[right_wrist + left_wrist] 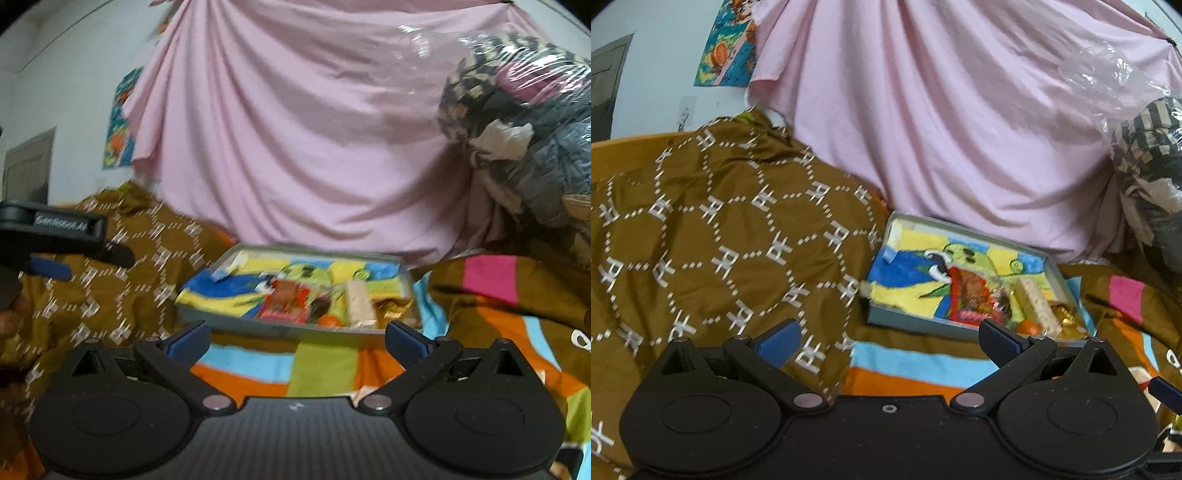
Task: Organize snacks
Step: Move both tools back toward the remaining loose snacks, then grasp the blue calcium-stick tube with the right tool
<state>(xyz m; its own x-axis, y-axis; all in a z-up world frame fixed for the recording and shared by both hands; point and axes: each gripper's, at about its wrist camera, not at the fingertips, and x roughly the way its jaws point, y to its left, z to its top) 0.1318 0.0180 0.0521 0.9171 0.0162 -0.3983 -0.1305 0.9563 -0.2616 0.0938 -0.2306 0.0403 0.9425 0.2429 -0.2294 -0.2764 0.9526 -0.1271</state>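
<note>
Grey tray, left wrist view: a shallow grey tray (905, 320) lined with a bright cartoon print lies on the striped bedcover (916, 363); it serves as the landmark.
Snacks in tray: a red snack packet (971, 295), a pale wafer bar (1039, 306), a gold-wrapped sweet (1067, 319) and a small orange item (1028, 326) are bunched in the tray's near right corner.
Left tool: the left tool (888, 338) hangs just in front of the tray's near rim, jaws spread wide, nothing between them.
Left of tray: a brown patterned cloth (713, 236) is heaped against the tray's left side.
Behind tray: a pink sheet (942, 122) hangs down to the tray's far rim.
Right of tray, higher: a clear plastic bag of clothes (1145, 158).

Grey tray, right wrist view: the tray (236, 323) is blurred; the red packet (284, 299), wafer bar (360, 304) and orange item (330, 320) sit toward its near right part.
Right tool: the right tool (295, 338) hovers in front of the tray's near rim, released and empty.
Far left of tray: the left tool's black body and one blue pad (50, 267) show over the brown cloth (110, 295).
Behind tray: pink sheet (295, 129).
</note>
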